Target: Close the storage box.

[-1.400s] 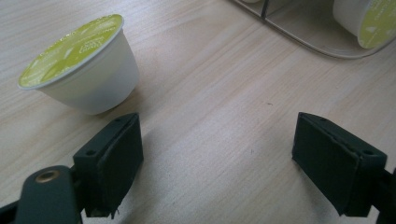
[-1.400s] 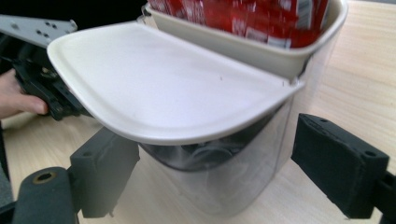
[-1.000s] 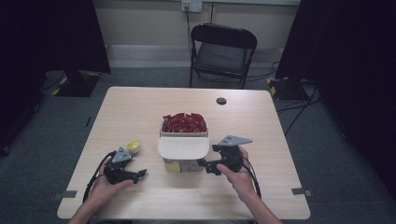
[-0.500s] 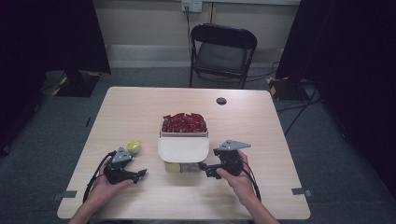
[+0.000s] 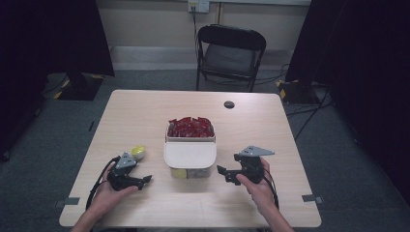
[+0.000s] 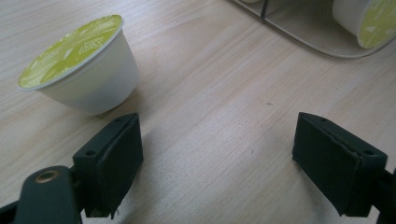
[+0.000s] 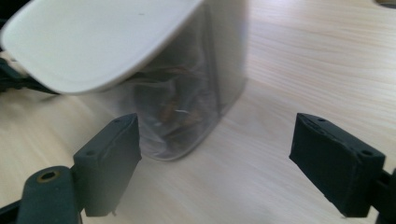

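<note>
Both grippers sit low on the pale wood table (image 5: 145, 111), jaws wide apart with nothing between them. The left gripper (image 6: 219, 163) has a white, tapered coffee pod (image 6: 81, 65) with a lime foil lid just past its left jaw, tipped on its side, not touching. The right gripper (image 7: 217, 161) faces a clear plastic container (image 7: 196, 93) with a smooth white lid (image 7: 93, 42), just ahead of its left jaw; bare tabletop lies ahead of its right jaw
</note>
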A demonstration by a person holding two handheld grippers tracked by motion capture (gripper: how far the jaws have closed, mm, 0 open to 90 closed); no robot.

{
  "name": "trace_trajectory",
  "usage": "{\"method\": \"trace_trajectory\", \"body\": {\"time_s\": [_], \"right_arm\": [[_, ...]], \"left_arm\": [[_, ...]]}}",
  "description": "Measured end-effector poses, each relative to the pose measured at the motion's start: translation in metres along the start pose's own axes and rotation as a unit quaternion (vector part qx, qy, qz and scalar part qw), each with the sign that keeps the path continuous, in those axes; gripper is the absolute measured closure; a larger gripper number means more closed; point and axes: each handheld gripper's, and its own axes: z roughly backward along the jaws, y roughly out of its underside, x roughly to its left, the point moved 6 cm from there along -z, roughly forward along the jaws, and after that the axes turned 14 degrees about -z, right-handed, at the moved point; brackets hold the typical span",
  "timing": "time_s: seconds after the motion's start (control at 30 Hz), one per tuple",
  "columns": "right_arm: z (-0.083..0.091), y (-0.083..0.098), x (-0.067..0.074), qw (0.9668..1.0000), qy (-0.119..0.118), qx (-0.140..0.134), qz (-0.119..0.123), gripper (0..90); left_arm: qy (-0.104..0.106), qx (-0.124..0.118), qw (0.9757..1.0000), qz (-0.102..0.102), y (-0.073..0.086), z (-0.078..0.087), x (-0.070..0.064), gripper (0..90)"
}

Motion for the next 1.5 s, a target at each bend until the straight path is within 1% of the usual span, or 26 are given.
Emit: {"method": "trace_trajectory", "body": {"time_s": [0.03,0.1,0.17,0.23,0.27,0.33,0.37,0.43,0.47,0.5,0.7,0.73,0.77,0.8,0.9,0.97,1.0,1.07,1.1,1.17,1.2,1.23,1.27,1.33,1.4,1.5], "right_arm": [[0.001,0.0,-0.004,1.0,0.007,-0.003,-0.002,15.5],[0.003,-0.001,-0.01,0.9999,0.013,-0.007,-0.007,14.6],[0.004,-0.001,-0.018,0.9997,0.023,-0.009,-0.005,14.6],[0.004,-0.002,-0.026,0.9992,0.037,-0.01,-0.01,14.7],[0.004,-0.002,-0.031,0.9986,0.048,-0.009,-0.02,15.0],[0.004,-0.002,-0.034,0.9985,0.051,-0.009,-0.021,14.5],[0.004,-0.001,-0.043,0.9977,0.063,-0.009,-0.026,14.6],[0.003,-0.001,-0.05,0.9968,0.074,-0.009,-0.029,14.6],[0.003,-0.001,-0.05,0.9968,0.074,-0.009,-0.029,14.6],[0.004,-0.002,-0.06,0.9955,0.087,-0.009,-0.036,14.6],[0.003,-0.001,-0.086,0.9911,0.121,-0.003,-0.054,14.6],[0.003,0.0,-0.091,0.9902,0.129,0.001,-0.053,14.7],[0.001,0.0,-0.095,0.9895,0.133,0.004,-0.055,14.7],[0.0,0.001,-0.098,0.9888,0.135,0.009,-0.063,14.5],[-0.004,0.005,-0.105,0.9868,0.147,0.021,-0.065,14.7],[-0.006,0.007,-0.108,0.9855,0.155,0.028,-0.064,14.7],[-0.008,0.009,-0.109,0.9852,0.156,0.036,-0.061,14.8],[-0.01,0.012,-0.109,0.9851,0.154,0.044,-0.063,14.5],[-0.01,0.013,-0.109,0.9852,0.154,0.046,-0.06,14.5],[-0.012,0.017,-0.109,0.984,0.161,0.055,-0.053,14.5],[-0.014,0.019,-0.109,0.9836,0.163,0.058,-0.051,14.5],[-0.014,0.021,-0.109,0.9833,0.168,0.056,-0.042,14.5],[-0.014,0.021,-0.109,0.9821,0.176,0.056,-0.036,14.5],[-0.013,0.023,-0.109,0.9816,0.181,0.049,-0.035,14.3],[-0.013,0.025,-0.109,0.9802,0.192,0.042,-0.027,13.6],[-0.014,0.026,-0.109,0.9804,0.192,0.031,-0.029,12.1]], "left_arm": [[0.001,-0.001,1.0,0.0,0.0,0.0,0.0,15.6],[0.002,-0.001,1.0,0.0,0.0,0.0,0.0,15.6],[0.002,-0.001,1.0,0.0,0.0,0.0,0.0,15.6],[0.002,-0.003,1.0,0.001,0.0,0.0,0.0,15.7],[0.001,-0.003,1.0,0.001,0.0,0.0,0.0,15.7],[0.002,-0.003,1.0,0.001,0.0,0.0,0.0,15.7],[0.002,-0.002,1.0,0.0,0.0,0.0,0.0,15.7],[0.002,-0.002,1.0,0.001,0.0,0.0,0.0,15.7],[0.002,-0.002,1.0,0.001,0.0,0.0,0.0,15.7],[0.002,-0.002,1.0,0.001,0.0,0.0,0.0,15.7],[0.003,-0.002,1.0,-0.002,0.0,0.0,0.001,15.7],[0.003,-0.002,1.0,-0.002,0.0,0.0,0.001,15.7],[0.002,-0.005,1.0,0.003,0.0,-0.001,0.001,15.7],[0.001,-0.005,1.0,0.005,0.0,-0.001,0.002,15.7],[-0.001,-0.003,1.0,0.005,0.001,0.0,0.004,15.7],[-0.001,-0.004,1.0,0.005,0.001,-0.001,0.004,15.8],[0.0,-0.004,1.0,0.005,0.001,-0.001,0.004,15.8],[-0.001,-0.003,1.0,0.004,0.001,0.0,0.005,15.8],[-0.001,-0.003,1.0,0.007,0.001,0.0,0.005,15.7],[-0.004,-0.004,1.0,0.008,0.002,0.0,0.007,15.6],[-0.005,-0.001,1.0,0.005,0.002,0.0,0.008,15.7],[-0.006,-0.005,0.9999,0.012,0.002,0.0,0.008,15.6],[-0.007,-0.004,0.9999,0.011,0.003,0.0,0.008,15.6],[-0.006,-0.004,0.9999,0.013,0.003,0.0,0.008,15.6],[-0.006,-0.003,0.9999,0.012,0.003,0.0,0.009,15.7],[-0.006,-0.002,0.9999,0.01,0.003,0.001,0.009,15.7]]}}
